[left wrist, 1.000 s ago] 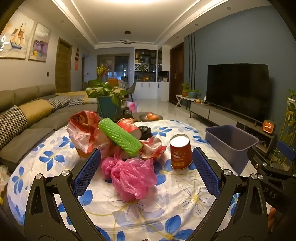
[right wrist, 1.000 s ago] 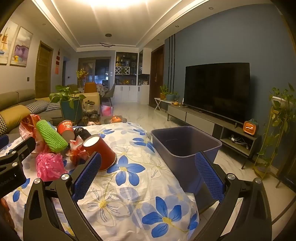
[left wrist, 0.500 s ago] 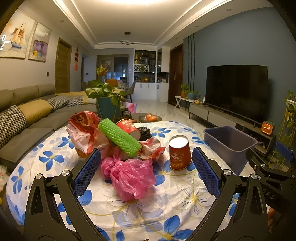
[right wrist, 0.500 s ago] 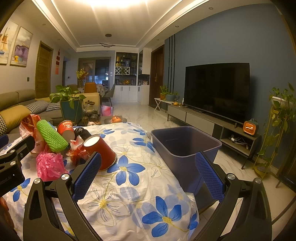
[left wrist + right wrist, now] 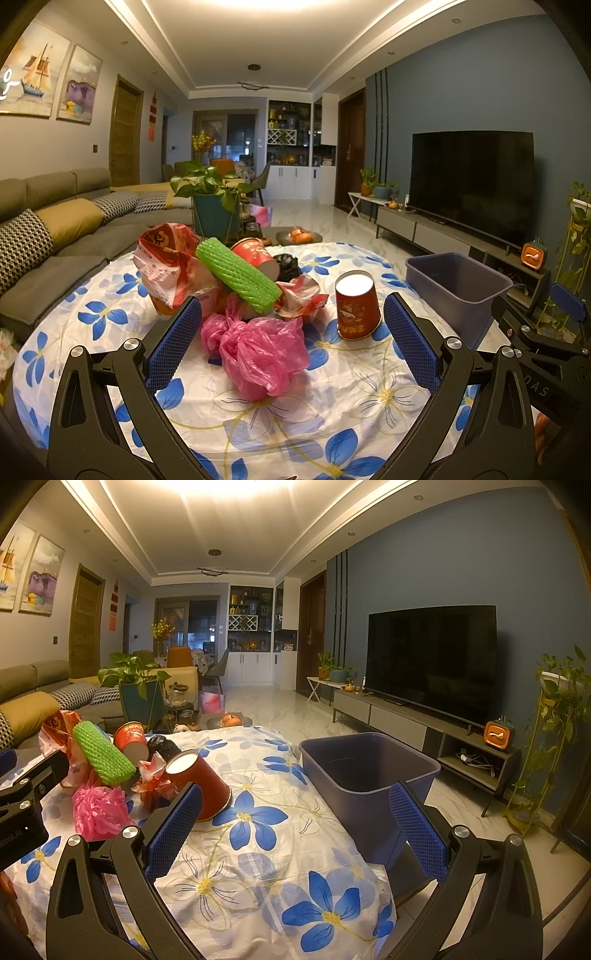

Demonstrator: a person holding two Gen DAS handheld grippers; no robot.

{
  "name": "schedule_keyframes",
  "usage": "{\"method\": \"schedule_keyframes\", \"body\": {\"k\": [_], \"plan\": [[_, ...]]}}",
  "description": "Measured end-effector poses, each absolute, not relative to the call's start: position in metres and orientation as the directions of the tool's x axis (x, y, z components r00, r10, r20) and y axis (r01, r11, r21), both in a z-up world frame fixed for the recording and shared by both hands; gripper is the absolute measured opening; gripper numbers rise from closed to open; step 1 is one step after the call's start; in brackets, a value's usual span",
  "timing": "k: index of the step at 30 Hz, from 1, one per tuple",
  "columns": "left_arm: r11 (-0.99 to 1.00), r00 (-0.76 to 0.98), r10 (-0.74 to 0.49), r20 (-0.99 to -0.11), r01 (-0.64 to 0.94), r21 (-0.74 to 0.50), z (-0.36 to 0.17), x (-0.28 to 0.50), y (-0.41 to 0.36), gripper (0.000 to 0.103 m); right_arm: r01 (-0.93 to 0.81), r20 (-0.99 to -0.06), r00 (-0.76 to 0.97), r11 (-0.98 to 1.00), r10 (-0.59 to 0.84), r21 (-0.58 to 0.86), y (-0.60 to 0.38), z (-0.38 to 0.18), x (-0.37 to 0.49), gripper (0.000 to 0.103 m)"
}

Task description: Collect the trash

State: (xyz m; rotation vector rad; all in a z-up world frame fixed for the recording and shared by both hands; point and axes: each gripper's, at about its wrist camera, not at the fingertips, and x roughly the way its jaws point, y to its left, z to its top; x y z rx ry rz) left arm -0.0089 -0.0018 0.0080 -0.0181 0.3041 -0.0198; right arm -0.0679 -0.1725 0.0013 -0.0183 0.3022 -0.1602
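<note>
A heap of trash lies on the flower-print table [image 5: 351, 402]: a crumpled pink plastic bag [image 5: 262, 354], a green foam net sleeve [image 5: 238, 275], a red-and-white wrapper bag [image 5: 168, 264], a tipped red paper cup [image 5: 256, 254], a black bag [image 5: 288, 266] and an upside-down red paper cup [image 5: 357, 309]. My left gripper [image 5: 291, 332] stands open, the pink bag just ahead between its fingers, untouched. My right gripper [image 5: 295, 823] is open and empty, near the table's right edge. The upside-down cup [image 5: 199, 781] sits by its left finger. A purple bin [image 5: 364, 771] stands beside the table.
A grey sofa [image 5: 55, 236] runs along the left. A potted plant [image 5: 212, 206] and a low table with oranges [image 5: 299, 236] stand behind the table. The TV on its console [image 5: 432, 672] lines the right wall, with a plant stand [image 5: 550, 738] at the far right.
The left wrist view has shifted slightly, with the trash sitting a little higher and farther. The right gripper and all the trash are unmoved.
</note>
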Motion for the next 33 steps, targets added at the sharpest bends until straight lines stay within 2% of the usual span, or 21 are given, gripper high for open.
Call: {"method": "schedule_keyframes", "body": {"k": [33], "plan": [[1.000, 0.956, -0.028, -0.293, 0.023, -0.022, 0.0116, -0.0129, -0.0056, 0.097, 0.156, -0.288, 0.944, 0.987, -0.160, -0.036, -0.1770, 0.0044, -0.0729, 0.098]]}}
